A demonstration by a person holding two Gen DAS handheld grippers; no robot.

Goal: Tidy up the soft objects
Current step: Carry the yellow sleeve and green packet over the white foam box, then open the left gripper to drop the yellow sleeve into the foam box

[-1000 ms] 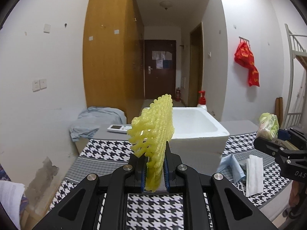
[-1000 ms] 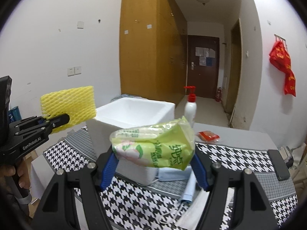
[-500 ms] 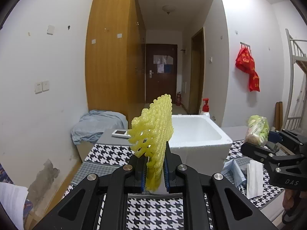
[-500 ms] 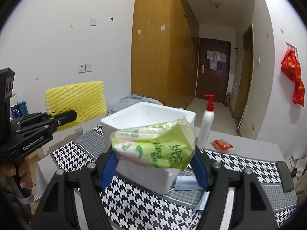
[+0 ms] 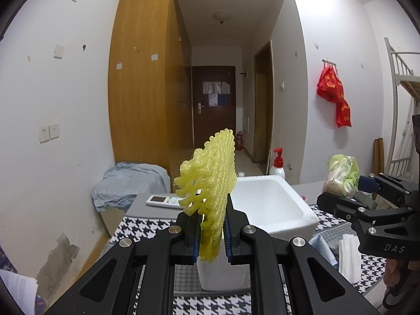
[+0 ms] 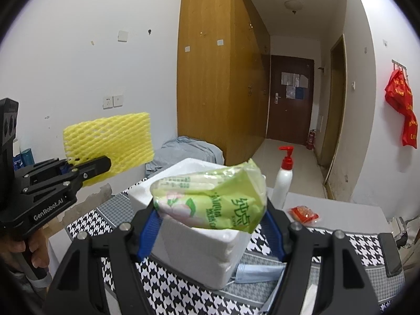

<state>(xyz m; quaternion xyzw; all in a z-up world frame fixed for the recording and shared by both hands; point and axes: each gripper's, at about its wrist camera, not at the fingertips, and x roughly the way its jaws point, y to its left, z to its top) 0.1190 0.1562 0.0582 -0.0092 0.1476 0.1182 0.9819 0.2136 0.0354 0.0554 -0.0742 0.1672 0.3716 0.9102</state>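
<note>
The left gripper is seen pressed together on a yellow foam net, which stands upright between its blue pads, held in the air near the left edge of a white foam box. The right gripper is seen pinching a green tissue pack lengthwise, held above the near corner of the same box. The box rests on a surface covered with a black-and-white houndstooth cloth. A blue face mask is noted lying against the box's near side. A white pump bottle with a red top stands beyond the box, and a small red packet lies to its right. A remote control lies far left of the box.
</note>
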